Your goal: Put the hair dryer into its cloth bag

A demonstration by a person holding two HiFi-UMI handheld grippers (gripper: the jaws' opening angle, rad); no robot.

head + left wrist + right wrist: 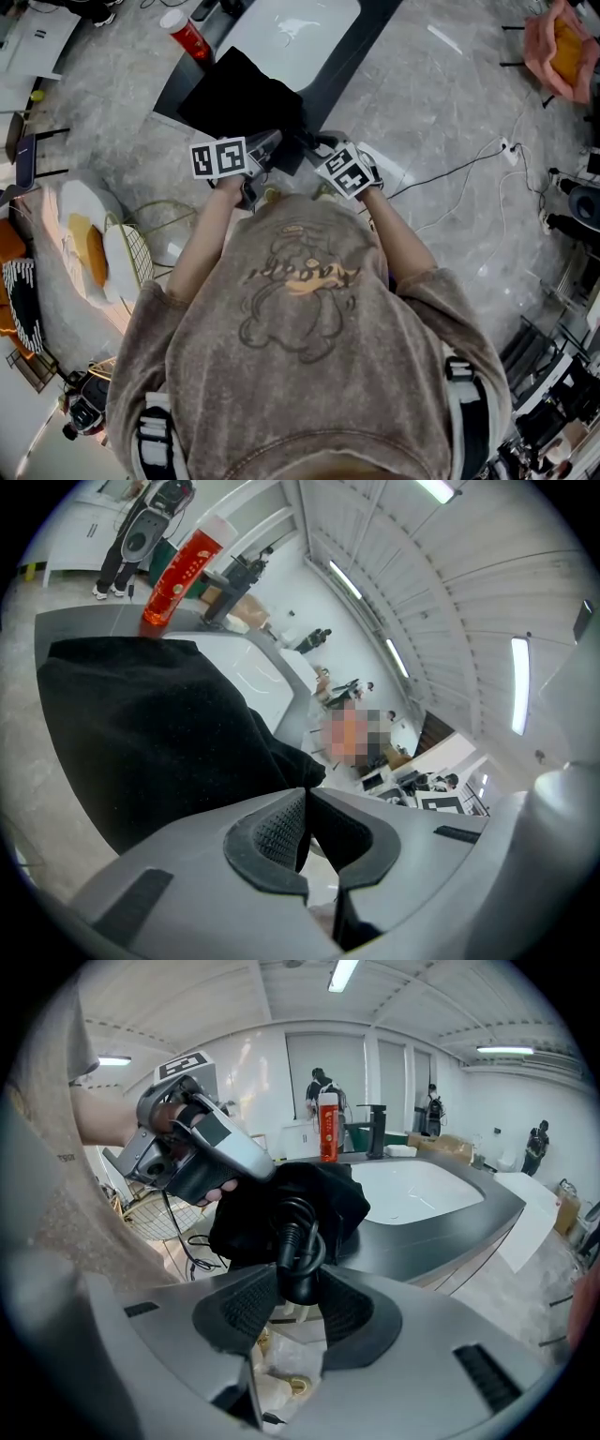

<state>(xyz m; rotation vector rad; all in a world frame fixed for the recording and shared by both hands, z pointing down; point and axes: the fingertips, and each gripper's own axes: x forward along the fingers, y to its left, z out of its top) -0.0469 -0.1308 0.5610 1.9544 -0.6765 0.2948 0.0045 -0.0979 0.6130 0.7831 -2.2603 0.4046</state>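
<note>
Count: two grippers, one black cloth bag, one coiled black cord, one red bottle.

Left gripper [305, 797]: the jaws are sitting almost together and pinching a fold of the cloth bag [141, 733] between the pads. The rest of the bag is hanging just ahead of the tips.

Right gripper [298, 1286]: the jaws are standing roughly half apart and clamping the looped cord [298, 1241] of the hair dryer. The loop is lying between the pads and leading forward into the bag, which is bunching directly in front.

The dryer body is not showing. It is probably lying inside the bag, but the dark cloth is hiding it.

Beyond both grippers a dark counter [450, 1227] with one white basin [412, 1190] is carrying the red bottle [327, 1129], which is standing upright at the far side.
</note>
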